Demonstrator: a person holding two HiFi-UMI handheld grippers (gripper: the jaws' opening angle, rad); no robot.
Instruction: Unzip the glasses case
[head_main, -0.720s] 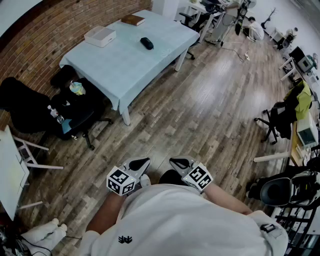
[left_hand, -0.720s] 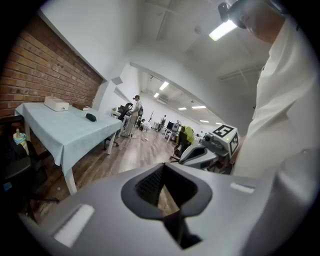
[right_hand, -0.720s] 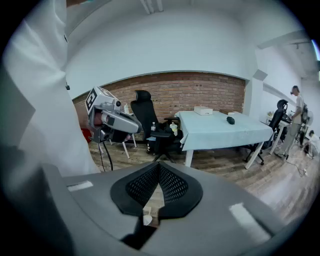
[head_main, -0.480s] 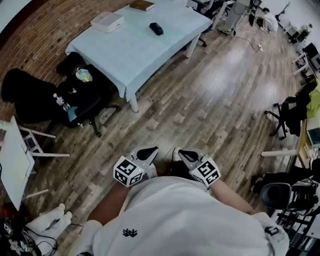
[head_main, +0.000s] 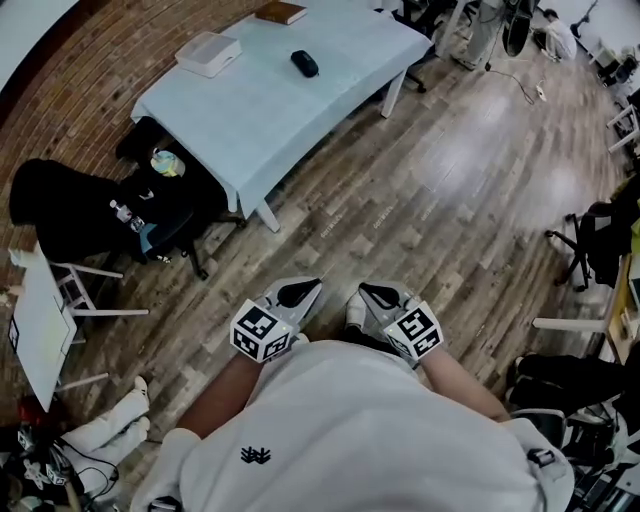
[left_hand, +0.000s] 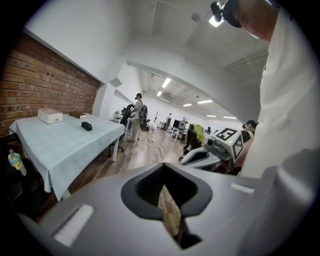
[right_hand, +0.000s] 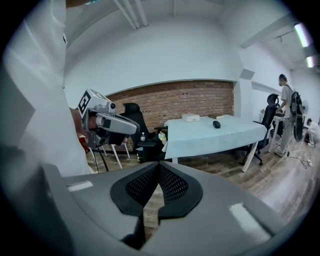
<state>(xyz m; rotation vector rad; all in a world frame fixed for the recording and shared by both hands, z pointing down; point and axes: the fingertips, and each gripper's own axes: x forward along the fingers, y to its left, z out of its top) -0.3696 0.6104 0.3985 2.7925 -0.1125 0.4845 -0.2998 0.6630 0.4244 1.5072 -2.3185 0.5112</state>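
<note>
**Both grippers closed, case far off on the table**

You hold the left gripper (head_main: 306, 289) and the right gripper (head_main: 371, 292) side by side close to your chest, above the wood floor (head_main: 420, 210). Each has its jaws pressed together with nothing between them. The glasses case (head_main: 304, 63), small, dark and oval, lies on the pale blue table (head_main: 250, 115) across the room, well apart from both grippers. A white box (head_main: 208, 53) sits near it on the brick wall (head_main: 80, 80) side, and a brown book (head_main: 281, 12) lies at the table's far end.
</note>
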